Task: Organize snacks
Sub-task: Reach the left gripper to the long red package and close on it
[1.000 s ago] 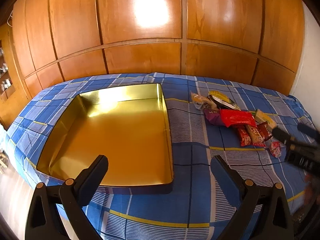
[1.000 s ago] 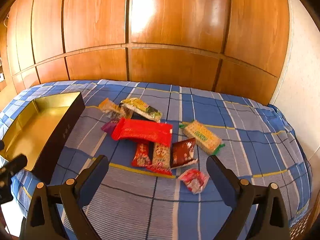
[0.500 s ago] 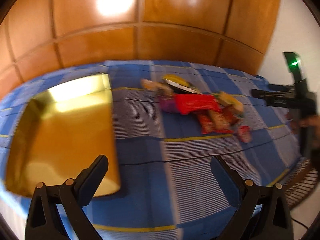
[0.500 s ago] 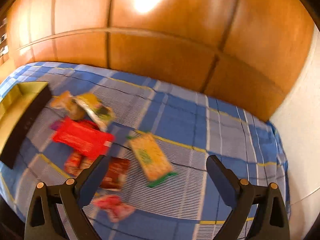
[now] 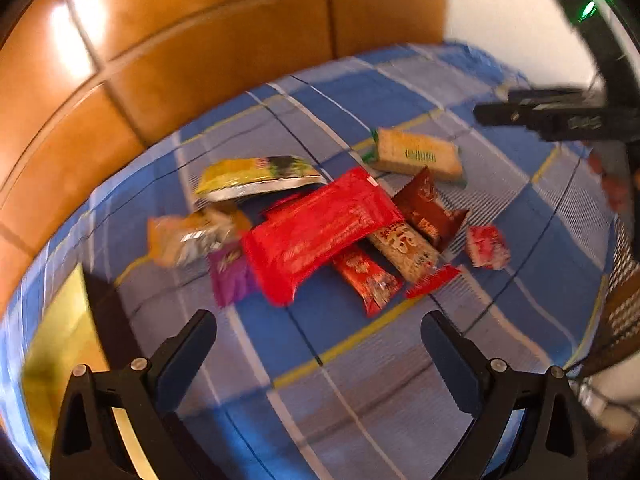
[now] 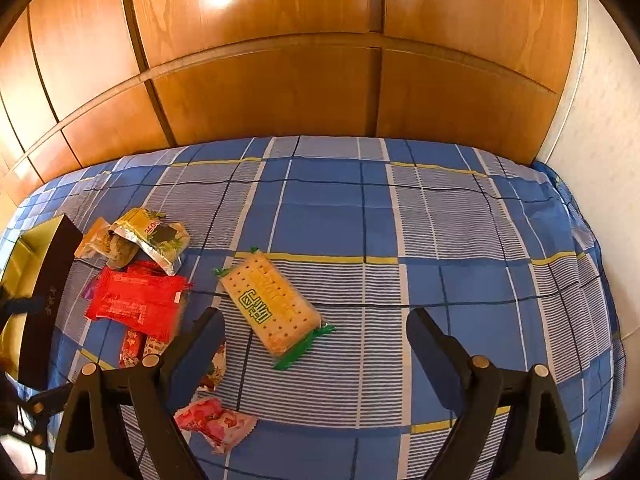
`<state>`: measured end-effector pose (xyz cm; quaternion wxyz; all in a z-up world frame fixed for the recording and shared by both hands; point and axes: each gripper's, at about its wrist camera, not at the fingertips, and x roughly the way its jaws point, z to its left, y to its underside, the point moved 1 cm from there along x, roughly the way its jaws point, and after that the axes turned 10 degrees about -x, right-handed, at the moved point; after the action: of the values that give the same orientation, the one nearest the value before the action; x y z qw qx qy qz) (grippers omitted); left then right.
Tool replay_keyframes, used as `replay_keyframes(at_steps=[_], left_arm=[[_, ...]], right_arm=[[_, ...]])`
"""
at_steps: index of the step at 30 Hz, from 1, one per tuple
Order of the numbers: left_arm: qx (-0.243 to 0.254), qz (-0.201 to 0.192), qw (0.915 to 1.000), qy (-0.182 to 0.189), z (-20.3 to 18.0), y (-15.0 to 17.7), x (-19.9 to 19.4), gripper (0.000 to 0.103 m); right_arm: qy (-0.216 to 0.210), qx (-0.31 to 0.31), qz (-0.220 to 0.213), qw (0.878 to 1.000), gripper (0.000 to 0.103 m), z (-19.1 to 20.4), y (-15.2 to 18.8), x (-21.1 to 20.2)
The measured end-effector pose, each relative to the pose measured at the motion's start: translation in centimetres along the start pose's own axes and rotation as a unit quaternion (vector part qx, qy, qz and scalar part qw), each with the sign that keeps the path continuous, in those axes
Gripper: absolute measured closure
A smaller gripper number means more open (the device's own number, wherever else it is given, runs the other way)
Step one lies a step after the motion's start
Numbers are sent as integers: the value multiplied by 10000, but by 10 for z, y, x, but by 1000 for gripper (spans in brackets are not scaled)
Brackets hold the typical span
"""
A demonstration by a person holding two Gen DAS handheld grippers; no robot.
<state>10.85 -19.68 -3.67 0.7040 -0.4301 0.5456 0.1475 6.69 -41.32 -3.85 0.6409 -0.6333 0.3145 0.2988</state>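
On the bed w/ the blue plaid sheet (image 6: 332,216), the snacks lie in a loose heap around the big red packet (image 5: 320,232), which is the landmark. Just beyond it sits a yellow-green pouch (image 5: 256,176); an orange-and-silver wrapper (image 5: 192,236) lies next to it on the side twd the tray, and a purple packet (image 5: 230,272) pokes out from under its edge. On its near side: a small red bar (image 5: 368,276) and a beige bar w/ red ends (image 5: 408,252), both partly tucked under it; a dark-red packet (image 5: 428,208) touches the beige one. Pink candy wrapper (image 6: 216,424) lies a bit apart, nearer the cameras. Cracker pack w/ green ends (image 6: 272,308) lies on its own, away from the red packet on the side opposite the tray, tilted diagonally. Gold tray w/ dark outer wall (image 6: 44,304) sits well to the other side of the red packet, nothing seen in the part that shows.

Left tongs (image 5: 320,344): spread wide, nothing betw them, over bare sheet just short of the heap; view is blurred. Right tongs (image 6: 316,340): wide, jaws have just been closing a little, nothing gripped; cracker pack lies betw the two fingers' line, pads not touching it.
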Motion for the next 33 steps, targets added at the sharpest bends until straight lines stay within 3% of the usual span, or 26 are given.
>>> replay_keyframes(at_steps=[3, 5, 14, 16, 17, 19, 20, 24, 28, 33], left_arm=[[339, 97, 9994, -35, -2, -17, 17, 14], [517, 224, 9984, -25, -1, -27, 29, 16], [1016, 530, 9917, 576, -1, -51, 57, 18], [879, 553, 9921, 710, 2, -53, 61, 31], [769, 566, 9924, 781, 3, -53, 61, 46], [492, 515, 9924, 1005, 6, -50, 56, 59], [418, 452, 9924, 1065, 5, -45, 51, 71], [95, 124, 9938, 1097, 4, -23, 28, 86], [-476, -11, 9910, 1252, 6, 6, 11, 87], [-1155, 25, 9810, 1559, 6, 45, -1, 88]], right_arm=[[89, -106, 29, 9999, 9, 2, 0, 1], [93, -115, 69, 9999, 9, 2, 0, 2], [46, -244, 193, 9995, 9, 6, 1, 8], [51, -253, 218, 9994, 9, 6, 1, 9], [56, -252, 222, 9994, 9, 6, 2, 9], [68, -246, 252, 9994, 10, 6, 2, 10], [73, -247, 258, 9993, 11, 6, 2, 11], [11, -280, 352, 9990, 21, 8, 4, 14], [-121, -411, 474, 9980, 31, 14, 6, 18], [-438, -643, 677, 9947, 32, 30, 11, 26]])
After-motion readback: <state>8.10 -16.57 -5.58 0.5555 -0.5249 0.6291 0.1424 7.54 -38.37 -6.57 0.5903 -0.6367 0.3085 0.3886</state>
